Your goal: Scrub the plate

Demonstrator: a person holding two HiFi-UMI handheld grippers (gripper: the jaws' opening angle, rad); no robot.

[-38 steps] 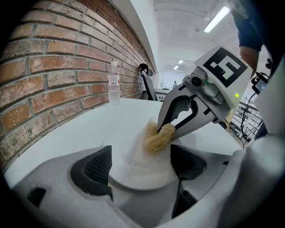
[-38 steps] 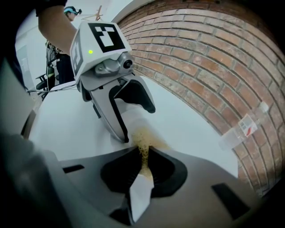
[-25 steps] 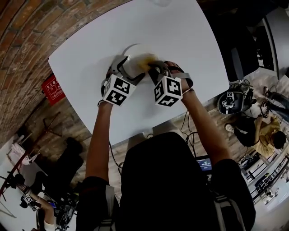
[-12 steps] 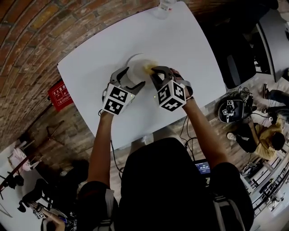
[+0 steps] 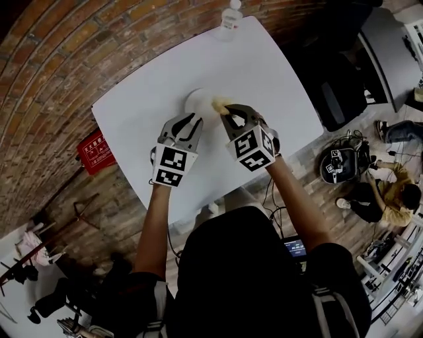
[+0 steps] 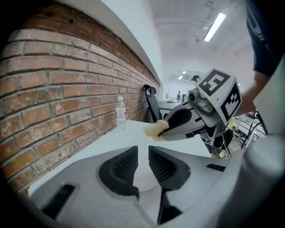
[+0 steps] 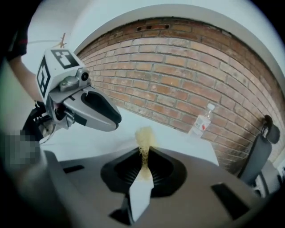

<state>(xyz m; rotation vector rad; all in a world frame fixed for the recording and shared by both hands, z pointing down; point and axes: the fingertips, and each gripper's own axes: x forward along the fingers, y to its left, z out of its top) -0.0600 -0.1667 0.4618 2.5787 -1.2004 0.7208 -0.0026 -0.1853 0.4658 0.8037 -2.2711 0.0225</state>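
Observation:
A white plate [image 5: 197, 99] lies on the white table [image 5: 277, 86]. My left gripper [image 5: 187, 121] hangs above its near edge and holds nothing. Its jaws have just been closing and stand a narrow gap apart, with the plate [image 6: 143, 180] showing far below through the gap in the left gripper view [image 6: 143, 153]. My right gripper [image 5: 231, 111] is shut on a yellow sponge [image 5: 219, 105] that sticks out of its tips, above the plate's right side. The sponge [image 7: 144, 137] is pinched between the pads in the right gripper view [image 7: 144, 153], and the other gripper [image 7: 113, 120] points in from the left.
A clear plastic bottle [image 5: 230, 16] stands at the table's far edge against the brick wall [image 5: 59, 72]. A black office chair [image 7: 262, 151] stands past the table's end. A red box [image 5: 98, 152] sits on the floor to the left of the table.
Both grippers have lifted off the plate. The left gripper's jaws, wide around the plate before, now stand close together, and the plate stays on the table. The sponge rose with the right gripper.

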